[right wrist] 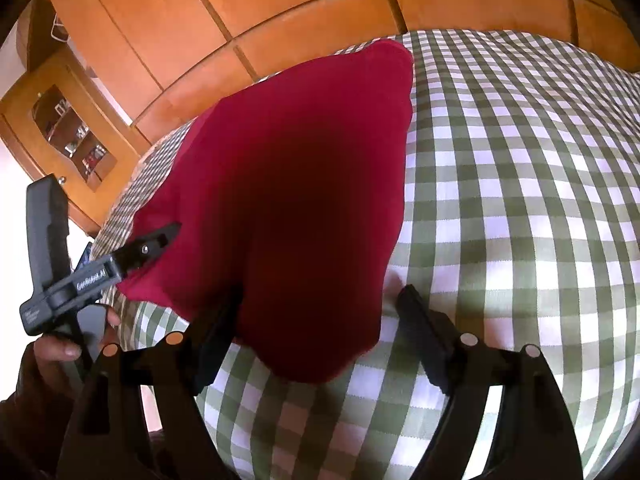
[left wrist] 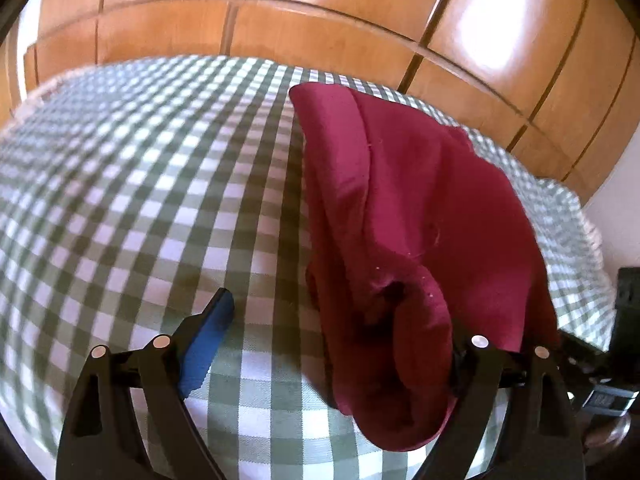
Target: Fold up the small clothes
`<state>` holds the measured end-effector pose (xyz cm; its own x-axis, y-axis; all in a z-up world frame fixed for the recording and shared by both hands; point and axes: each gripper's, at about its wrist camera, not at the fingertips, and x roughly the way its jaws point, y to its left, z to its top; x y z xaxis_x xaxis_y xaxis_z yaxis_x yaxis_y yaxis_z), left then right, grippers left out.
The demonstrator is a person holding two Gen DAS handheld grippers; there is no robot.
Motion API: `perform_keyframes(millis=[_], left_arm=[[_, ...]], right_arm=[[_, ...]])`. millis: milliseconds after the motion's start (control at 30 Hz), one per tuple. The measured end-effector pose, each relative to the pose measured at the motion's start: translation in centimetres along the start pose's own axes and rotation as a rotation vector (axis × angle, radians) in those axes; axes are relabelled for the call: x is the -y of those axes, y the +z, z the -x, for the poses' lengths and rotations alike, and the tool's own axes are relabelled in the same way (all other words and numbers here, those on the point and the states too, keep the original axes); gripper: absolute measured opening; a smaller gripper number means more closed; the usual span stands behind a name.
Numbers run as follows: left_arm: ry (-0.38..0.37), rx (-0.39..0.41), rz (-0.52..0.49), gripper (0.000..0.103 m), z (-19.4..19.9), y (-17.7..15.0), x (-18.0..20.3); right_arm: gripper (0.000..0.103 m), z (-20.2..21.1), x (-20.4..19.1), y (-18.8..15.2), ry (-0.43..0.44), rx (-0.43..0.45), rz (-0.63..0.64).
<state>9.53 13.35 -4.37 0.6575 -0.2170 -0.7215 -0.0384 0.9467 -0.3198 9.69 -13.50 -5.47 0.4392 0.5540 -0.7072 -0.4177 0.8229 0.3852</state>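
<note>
could easily undo the fold here: red garment lying bunched lengthwise on the checked bedcover, so a snag on the near hem might drag the top layer askew. left gripper spread wide, nothing pinched, blue pad finger out on bare cover while the other sits hidden under the near cloth edge. right gripper also spread, straddling the garment's near end without pressing it.

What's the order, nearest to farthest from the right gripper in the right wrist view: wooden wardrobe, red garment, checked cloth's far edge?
From the right gripper:
1. Red garment, between the open jaws.
2. Checked cloth's far edge, beyond, upper right.
3. Wooden wardrobe, behind it.
</note>
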Motion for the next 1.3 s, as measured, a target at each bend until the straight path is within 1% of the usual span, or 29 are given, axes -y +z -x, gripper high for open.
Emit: perform_keyframes(millis=[33, 67, 100, 200, 300, 367, 433, 467, 533, 600, 633, 667, 700, 733, 767, 833, 900, 1033, 1100, 1167, 1200, 1233, 1267, 1300], left_arm=[[-0.018, 0.001, 0.008, 0.087, 0.0, 0.0, -0.3], [-0.049, 0.003, 0.019, 0.087, 0.1, -0.1, -0.7], [-0.071, 0.004, 0.027, 0.087, 0.1, -0.2, -1.0], [-0.118, 0.003, 0.047, 0.087, -0.1, -0.3, -1.5], [-0.154, 0.000, 0.062, 0.085, -0.1, -0.3, -1.8], [-0.180, -0.004, 0.066, 0.081, -0.1, -0.3, -2.0], [-0.214, -0.010, 0.079, 0.074, -0.2, -0.3, -2.2], [-0.241, -0.015, 0.086, 0.071, -0.2, -0.3, -2.3], [-0.306, -0.030, 0.105, 0.060, -0.4, -0.2, -2.6], [-0.355, -0.043, 0.124, 0.054, -0.6, -0.3, -2.8], [-0.380, -0.050, 0.135, 0.047, -0.8, -0.4, -2.9], [-0.401, -0.058, 0.143, 0.043, -1.0, -0.5, -2.9], [-0.436, -0.065, 0.156, 0.036, -1.1, -0.6, -2.8], [-0.453, -0.065, 0.160, 0.034, -1.0, -0.7, -2.7], [-0.467, -0.064, 0.148, 0.034, -0.8, -0.6, -2.2], [-0.487, -0.066, 0.127, 0.033, -0.7, -0.4, -1.3], [-0.509, -0.078, 0.111, 0.033, -0.9, -0.1, 0.3], [-0.569, -0.105, 0.039, 0.033, -2.1, 1.1, 5.2], [-0.614, -0.124, -0.028, 0.033, -3.2, 2.2, 9.4], [-0.642, -0.141, -0.092, 0.033, -4.3, 3.2, 13.6], [-0.654, -0.153, -0.139, 0.033, -5.0, 3.7, 16.2], [-0.659, -0.164, -0.167, 0.033, -5.5, 4.0, 17.8], [-0.656, -0.184, -0.212, 0.033, -6.6, 4.3, 20.5], [-0.639, -0.197, -0.251, 0.033, -7.6, 4.4, 22.8]], right_arm=[[0.088, 0.2, 0.0, -0.1, 0.022, -0.020, -0.003], [0.093, 0.6, 0.2, 0.1, 0.057, -0.041, -0.018], [0.095, 1.2, 0.6, 0.3, 0.096, -0.041, -0.049], [0.095, 2.7, 2.4, 2.0, 0.155, 0.022, -0.143], [0.095, 2.4, 3.6, 3.8, 0.192, 0.036, -0.199], [0.095, 1.0, 4.4, 5.2, 0.202, 0.026, -0.232], [0.094, -1.0, 4.8, 6.3, 0.224, -0.003, -0.262], [0.091, -1.9, 4.9, 6.7, 0.234, -0.018, -0.269], [0.090, -4.3, 4.7, 7.2, 0.274, -0.054, -0.278], [0.089, -5.4, 4.0, 7.3, 0.298, -0.057, -0.259], [0.079, -5.7, 3.5, 7.2, 0.306, -0.069, -0.247], [0.073, -5.9, 3.3, 7.2, 0.295, -0.073, -0.243], [0.066, -5.5, 2.9, 7.1, 0.274, -0.066, -0.226], [0.056, -5.0, 2.6, 7.1, 0.262, -0.055, -0.208], [0.050, -4.3, 2.1, 7.1, 0.246, -0.037, -0.179], [0.046, -2.5, 1.0, 6.9, 0.214, 0.007, -0.120], [0.045, -0.3, 0.8, 6.8, 0.202, 0.056, -0.094], [0.044, 5.3, 3.4, 6.3, 0.166, 0.169, -0.121], [0.044, 8.2, 5.5, 5.7, 0.139, 0.220, -0.151], [0.044, 11.4, 8.7, 4.8, 0.092, 0.279, -0.204], [0.044, 12.8, 10.6, 4.3, 0.072, 0.304, -0.234], [0.044, 13.9, 12.5, 4.1, 0.055, 0.320, -0.257], [0.044, 14.8, 14.0, 3.7, 0.031, 0.329, -0.276], [0.045, 15.3, 15.7, 3.4, 0.002, 0.329, -0.295]])
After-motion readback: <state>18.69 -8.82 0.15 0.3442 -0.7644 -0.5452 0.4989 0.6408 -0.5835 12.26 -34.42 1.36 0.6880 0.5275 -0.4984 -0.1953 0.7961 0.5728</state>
